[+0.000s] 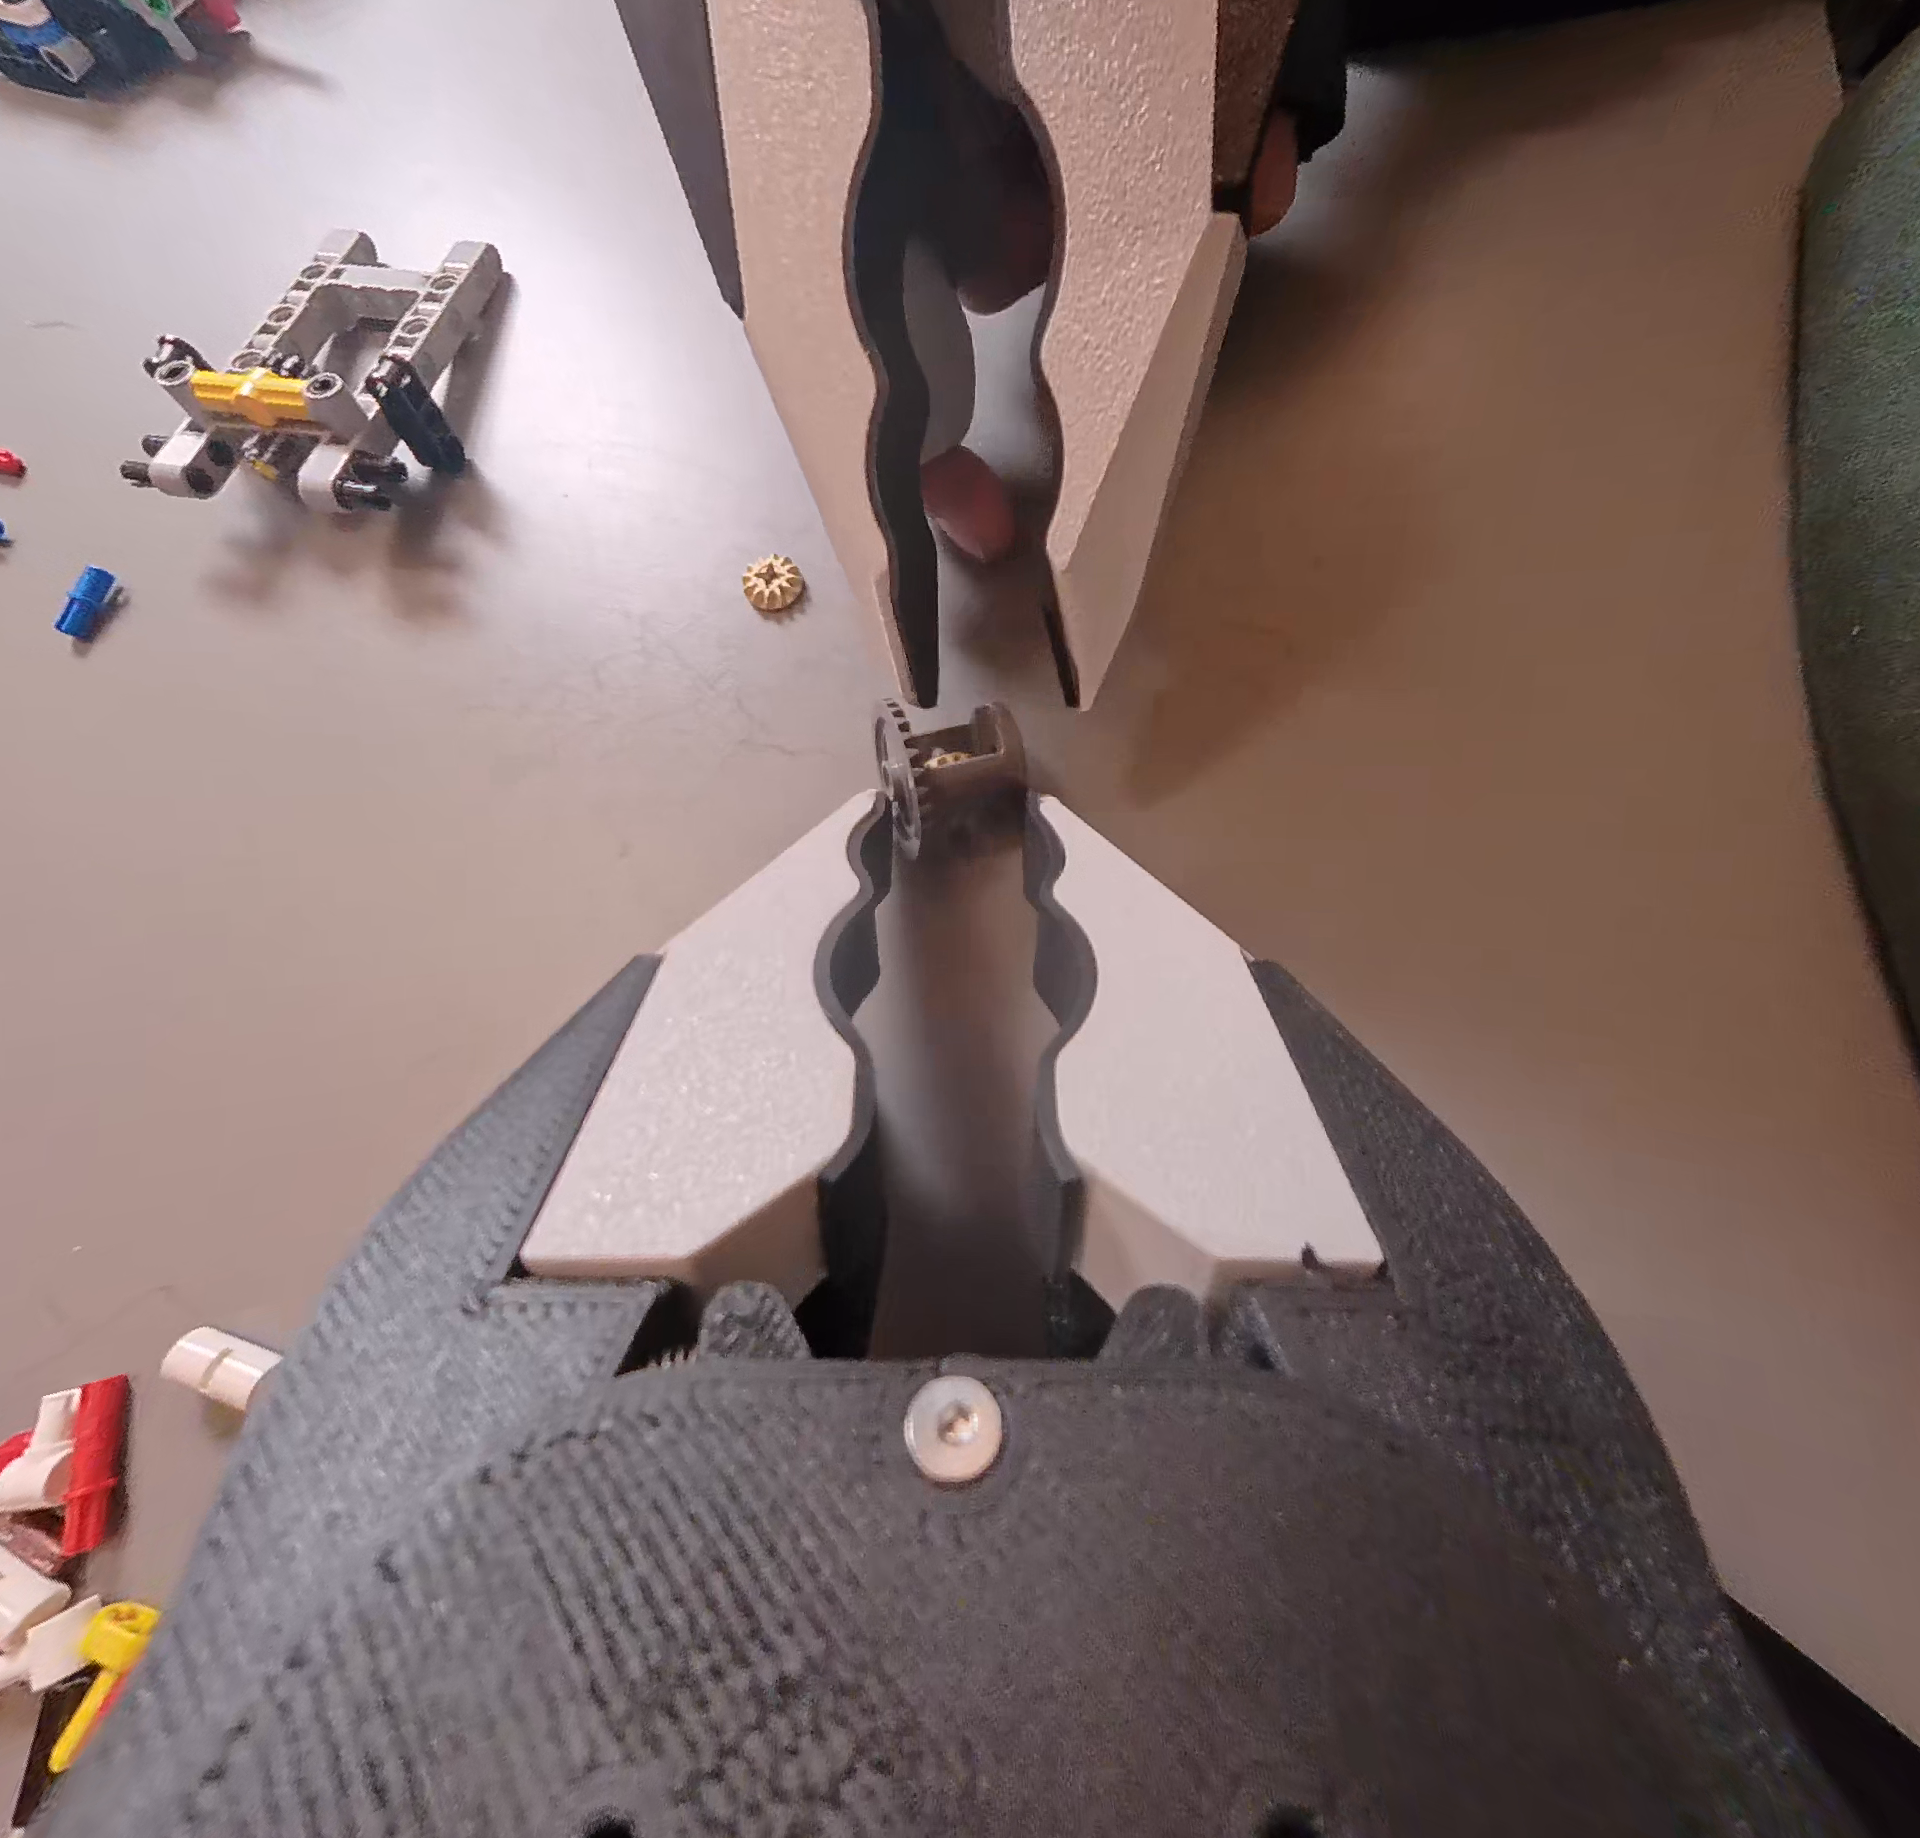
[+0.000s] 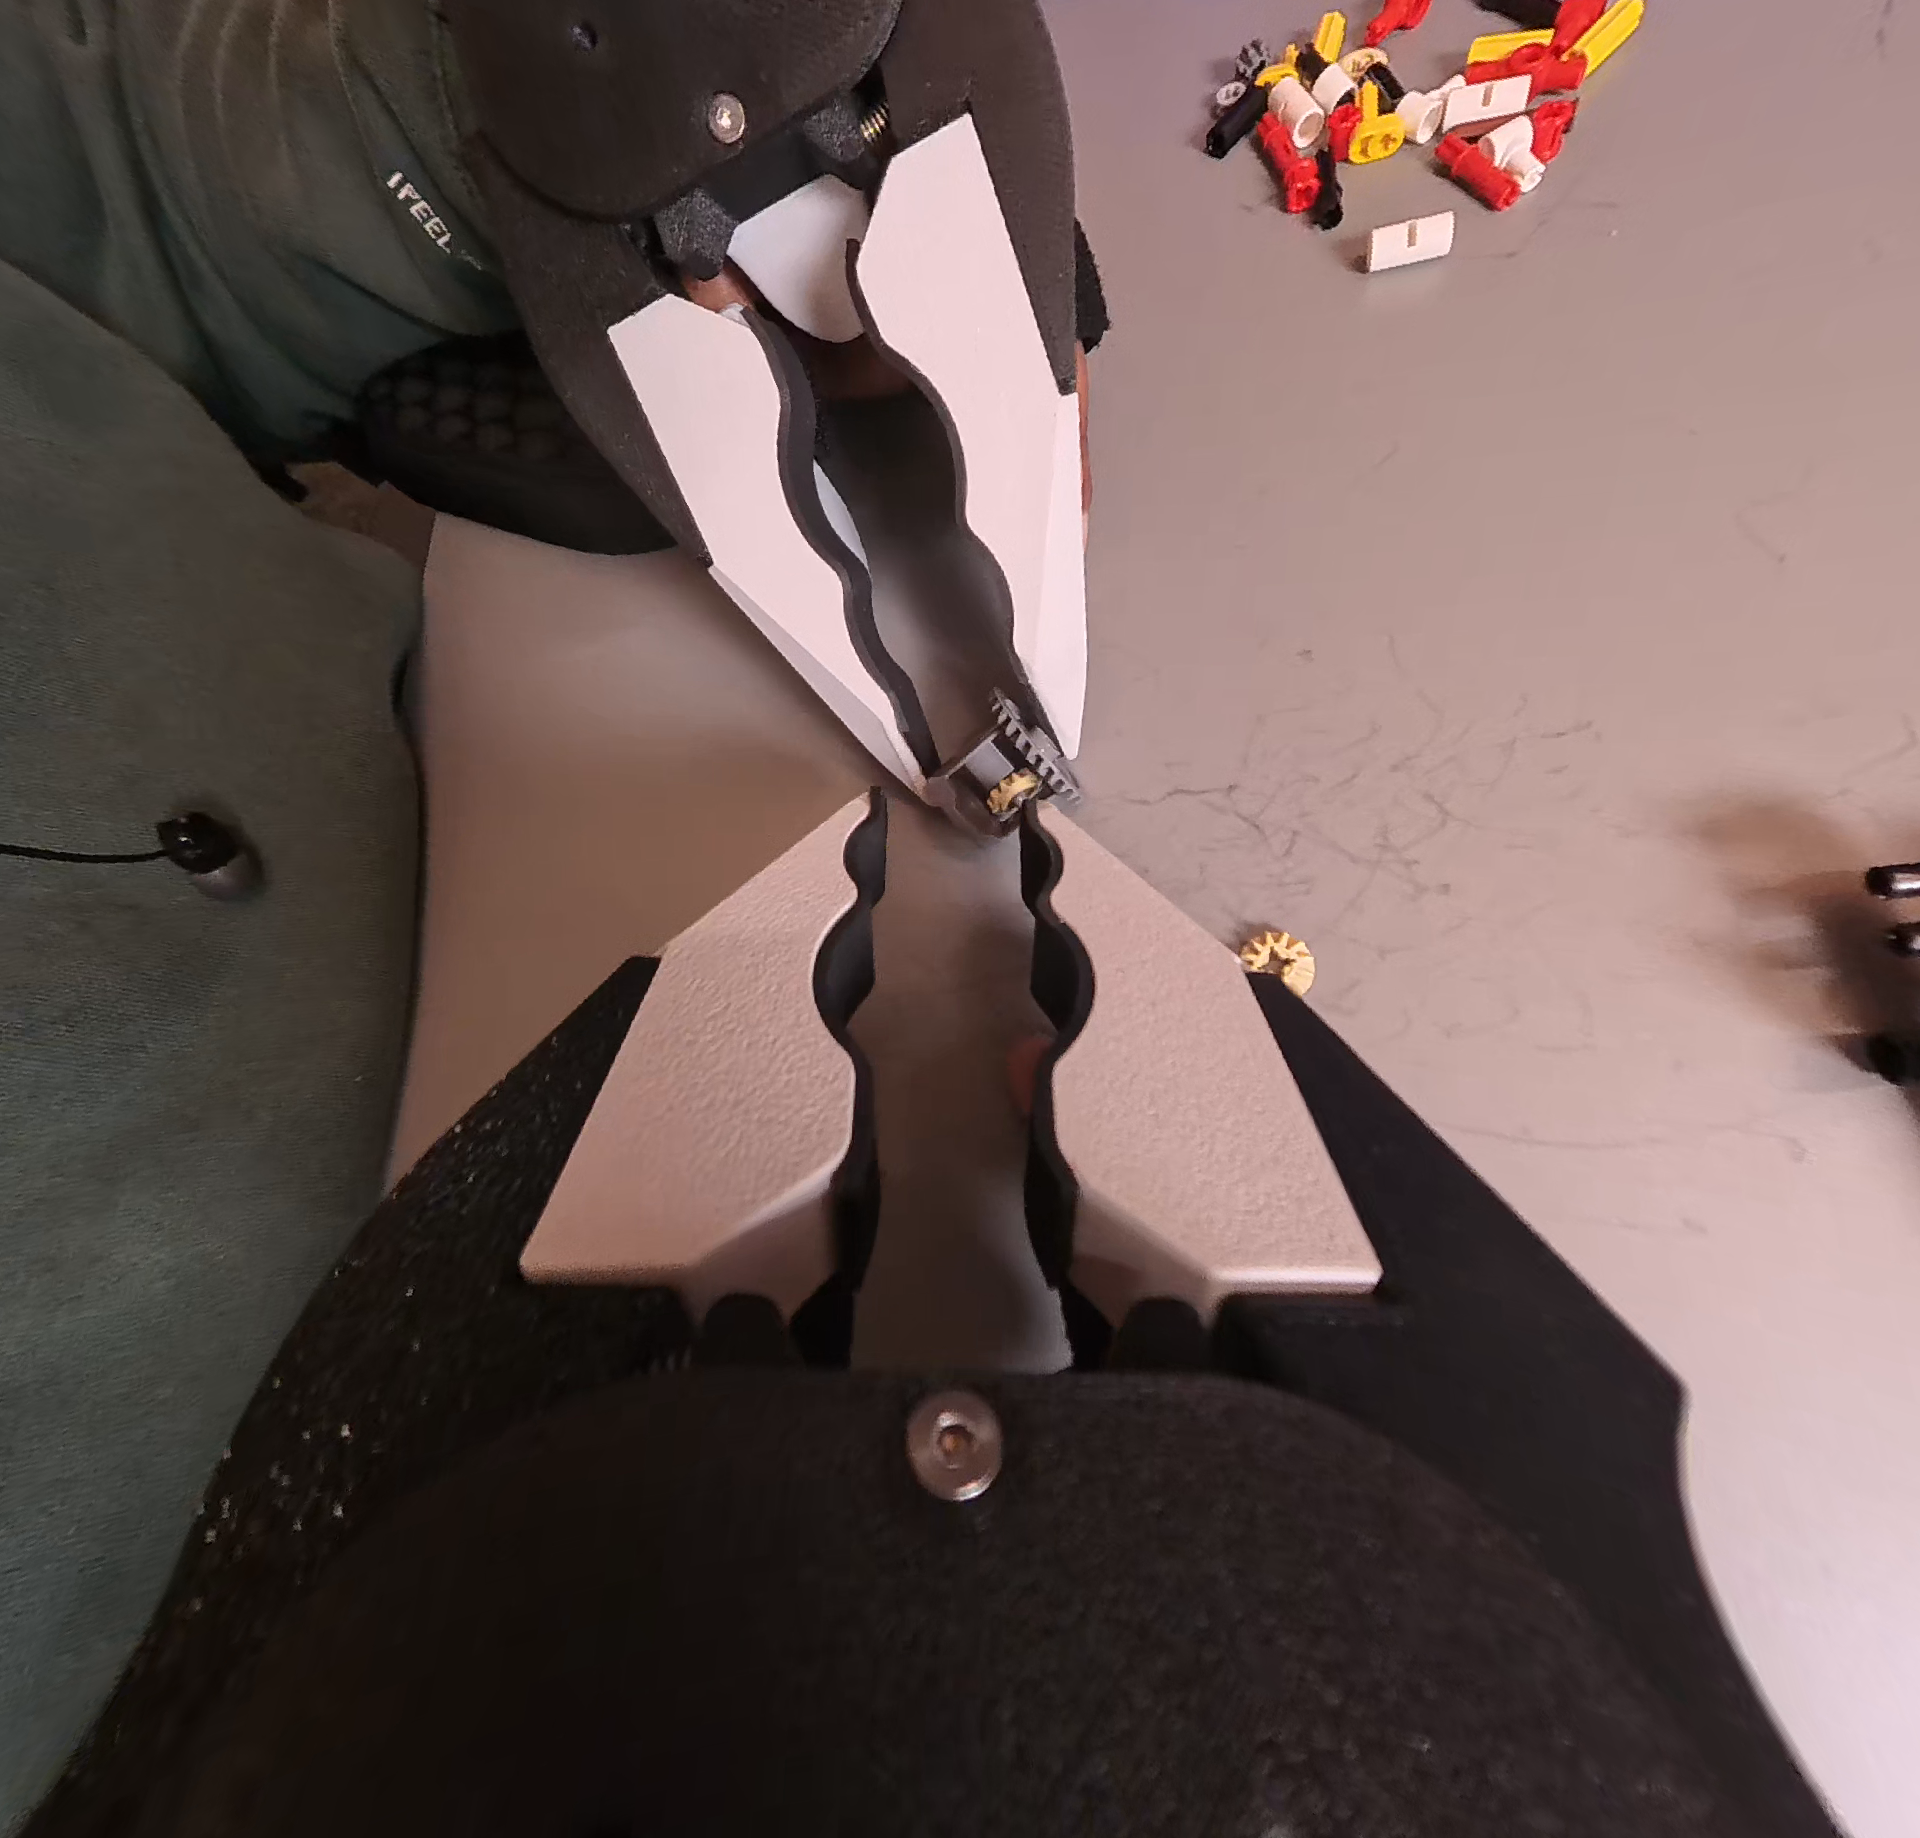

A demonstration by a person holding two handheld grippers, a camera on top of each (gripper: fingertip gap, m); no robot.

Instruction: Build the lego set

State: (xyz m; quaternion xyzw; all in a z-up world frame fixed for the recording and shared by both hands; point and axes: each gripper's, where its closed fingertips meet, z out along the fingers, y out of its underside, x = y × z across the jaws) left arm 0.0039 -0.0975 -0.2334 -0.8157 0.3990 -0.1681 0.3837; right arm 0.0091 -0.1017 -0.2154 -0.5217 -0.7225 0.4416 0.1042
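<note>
The left hand-held gripper (image 1: 954, 820) is pinching a small gear piece (image 1: 948, 789) at its very tips: a dark grey toothed wheel joined to a brown-grey housing, with a tiny tan gear showing inside. It is being held up, just above the grey surface (image 1: 520, 853).

The right hand-held gripper (image 2: 954, 820) is facing it tip to tip. Its jaws are sitting a little apart and holding nothing, and its tips are almost touching the gear piece (image 2: 1003, 775).

To do this step well, I think the left one should be keeping its pinch firm and steady, because the piece is tiny and could be slipping out. The right one should be coming in slowly and straight.

A loose tan gear (image 1: 775, 583) is lying near by on the surface, so maybe it is going in next; picking it up flat needs a soft, careful pinch
</note>
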